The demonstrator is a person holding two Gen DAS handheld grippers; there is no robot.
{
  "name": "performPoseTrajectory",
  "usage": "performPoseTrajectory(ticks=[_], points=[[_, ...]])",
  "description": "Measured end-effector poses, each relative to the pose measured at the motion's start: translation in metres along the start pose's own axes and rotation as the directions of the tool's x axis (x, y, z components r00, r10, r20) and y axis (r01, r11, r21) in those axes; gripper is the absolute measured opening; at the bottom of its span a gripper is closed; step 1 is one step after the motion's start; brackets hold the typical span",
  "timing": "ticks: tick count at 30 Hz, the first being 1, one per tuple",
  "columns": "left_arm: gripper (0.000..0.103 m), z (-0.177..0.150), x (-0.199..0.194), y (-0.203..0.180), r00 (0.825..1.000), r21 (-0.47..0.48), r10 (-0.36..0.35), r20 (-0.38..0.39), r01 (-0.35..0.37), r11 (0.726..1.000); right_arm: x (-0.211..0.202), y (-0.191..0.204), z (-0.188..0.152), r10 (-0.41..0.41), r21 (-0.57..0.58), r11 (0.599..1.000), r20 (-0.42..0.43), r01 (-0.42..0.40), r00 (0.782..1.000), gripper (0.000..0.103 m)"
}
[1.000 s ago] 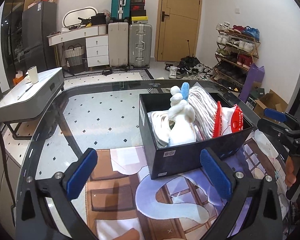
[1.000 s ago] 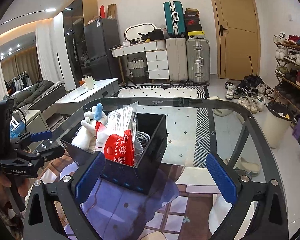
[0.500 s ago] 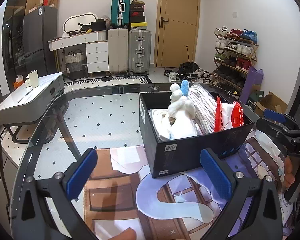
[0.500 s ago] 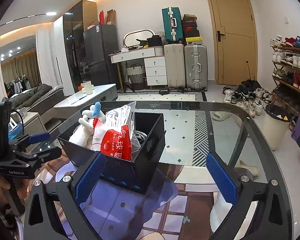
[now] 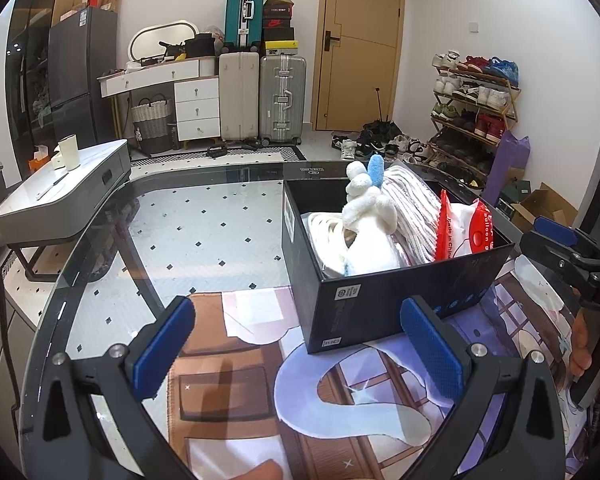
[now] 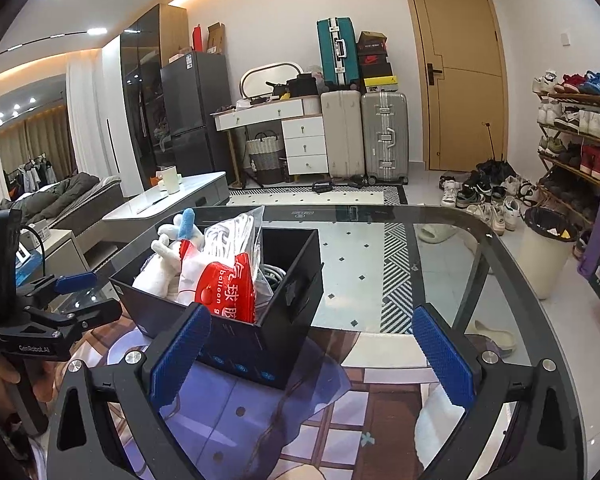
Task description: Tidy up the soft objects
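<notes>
A black box (image 5: 380, 304) stands on a printed mat (image 5: 236, 380) on a glass table. It holds a white plush toy with a blue ear (image 5: 366, 220), a bag of white cord (image 5: 414, 212) and a red and white balloon packet (image 5: 466, 230). The box (image 6: 276, 332), plush (image 6: 166, 252) and packet (image 6: 228, 288) also show in the right wrist view. My left gripper (image 5: 304, 344) is open and empty in front of the box. My right gripper (image 6: 310, 356) is open and empty to the box's right; it shows in the left view (image 5: 572, 248).
The glass table's rim (image 5: 112, 216) curves round the back and left. A grey side table with a cup (image 5: 68, 152) stands to the left. Suitcases (image 5: 260, 96), a desk, a door and a shoe rack (image 5: 476, 100) line the far wall.
Both grippers have pulled back and risen slightly from the box. The box and its contents have not moved.
</notes>
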State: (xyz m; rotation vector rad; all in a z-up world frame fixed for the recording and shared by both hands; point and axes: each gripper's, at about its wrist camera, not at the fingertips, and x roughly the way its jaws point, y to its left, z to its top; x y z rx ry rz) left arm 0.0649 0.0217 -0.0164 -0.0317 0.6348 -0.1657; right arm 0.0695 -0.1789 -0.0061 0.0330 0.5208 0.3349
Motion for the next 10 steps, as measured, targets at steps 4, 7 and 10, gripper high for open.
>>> performPoseTrajectory(ticks=[4, 7, 10], points=[[0.103, -0.0005, -0.0005, 0.0009, 1.000, 0.002, -0.002, 0.004, 0.002, 1.000, -0.0018, 0.0010, -0.0005, -0.006, -0.005, 1.000, 0.009, 0.006, 1.000, 0.102], [0.103, -0.0001, -0.0007, -0.0006, 1.000, 0.006, 0.002, 0.007, -0.002, 1.000, -0.0027, 0.0027, -0.0010, -0.006, -0.013, 1.000, 0.011, 0.006, 1.000, 0.102], [0.103, -0.0011, -0.0040, -0.0009, 1.000, 0.002, 0.000, 0.022, 0.000, 1.000, -0.0026, 0.0028, -0.0012, -0.003, -0.012, 1.000, 0.009, 0.003, 1.000, 0.102]])
